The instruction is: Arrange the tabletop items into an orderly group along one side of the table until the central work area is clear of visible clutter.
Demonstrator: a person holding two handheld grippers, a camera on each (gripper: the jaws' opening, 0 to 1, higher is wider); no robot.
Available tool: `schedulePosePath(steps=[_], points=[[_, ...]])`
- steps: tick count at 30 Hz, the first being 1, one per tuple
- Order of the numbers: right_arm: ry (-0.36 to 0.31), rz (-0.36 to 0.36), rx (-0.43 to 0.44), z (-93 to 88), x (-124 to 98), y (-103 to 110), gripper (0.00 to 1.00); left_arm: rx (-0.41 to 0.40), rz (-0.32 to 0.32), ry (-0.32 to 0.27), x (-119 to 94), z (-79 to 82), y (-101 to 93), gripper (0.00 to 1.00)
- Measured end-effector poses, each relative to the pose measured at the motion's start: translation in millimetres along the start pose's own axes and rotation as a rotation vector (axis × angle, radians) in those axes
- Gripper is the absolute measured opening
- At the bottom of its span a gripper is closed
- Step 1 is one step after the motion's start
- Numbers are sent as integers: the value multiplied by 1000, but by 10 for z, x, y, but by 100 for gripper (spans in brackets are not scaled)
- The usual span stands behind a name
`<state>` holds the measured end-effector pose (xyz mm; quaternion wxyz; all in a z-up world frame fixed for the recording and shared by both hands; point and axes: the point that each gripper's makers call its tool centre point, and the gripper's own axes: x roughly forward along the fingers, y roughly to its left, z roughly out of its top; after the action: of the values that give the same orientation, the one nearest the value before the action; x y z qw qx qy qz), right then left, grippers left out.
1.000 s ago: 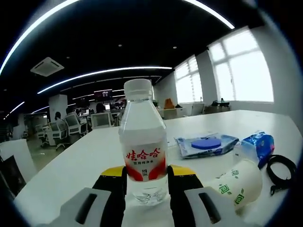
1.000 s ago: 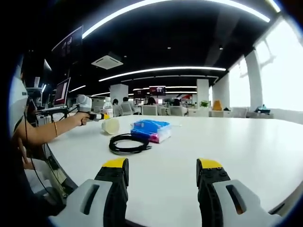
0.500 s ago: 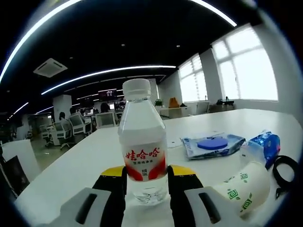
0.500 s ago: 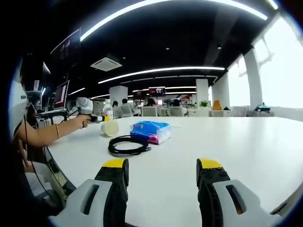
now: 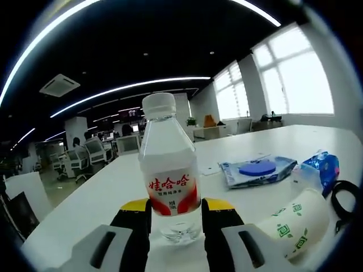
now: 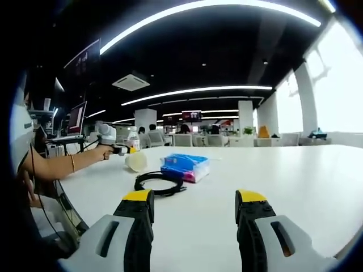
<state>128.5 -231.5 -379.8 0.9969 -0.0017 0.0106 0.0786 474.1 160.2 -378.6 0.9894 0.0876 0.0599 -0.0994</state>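
A clear water bottle [image 5: 169,175] with a white cap and red label stands between the jaws of my left gripper [image 5: 176,212], which is shut on it just above the white table [image 5: 91,204]. A paper cup [image 5: 295,224] with green marks lies on its side at the right. Beyond it are a blue wipes pack [image 5: 258,171], a blue tissue pack [image 5: 320,170] and a black cable coil [image 5: 347,198]. My right gripper [image 6: 194,205] hangs open over bare table [image 6: 295,192]. Farther left in the right gripper view I see the cable [image 6: 159,183], the tissue pack [image 6: 185,166], the cup [image 6: 136,161] and the left gripper [image 6: 109,136] in a hand.
A person's arm [image 6: 54,164] reaches in from the left of the right gripper view. Office chairs and desks [image 5: 85,156] stand beyond the table's far edge. Bright windows [image 5: 283,79] line the right wall.
Both views have shifted slightly with the hands. The bottle stays held in my left gripper and leans a little left. My right gripper stays open.
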Motion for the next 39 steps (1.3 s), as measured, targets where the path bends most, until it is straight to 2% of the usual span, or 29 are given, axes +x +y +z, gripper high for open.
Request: schedulePosePath(steps=[21, 29, 39], points=[[8, 13, -2, -5, 2, 79, 55, -44, -11, 7, -30, 3, 16, 33], [10, 18, -5, -7, 5, 94, 55, -25, -26, 2, -98, 32, -1, 32], [10, 23, -8, 3, -5, 123, 55, 35, -41, -29, -229, 189, -33, 32]])
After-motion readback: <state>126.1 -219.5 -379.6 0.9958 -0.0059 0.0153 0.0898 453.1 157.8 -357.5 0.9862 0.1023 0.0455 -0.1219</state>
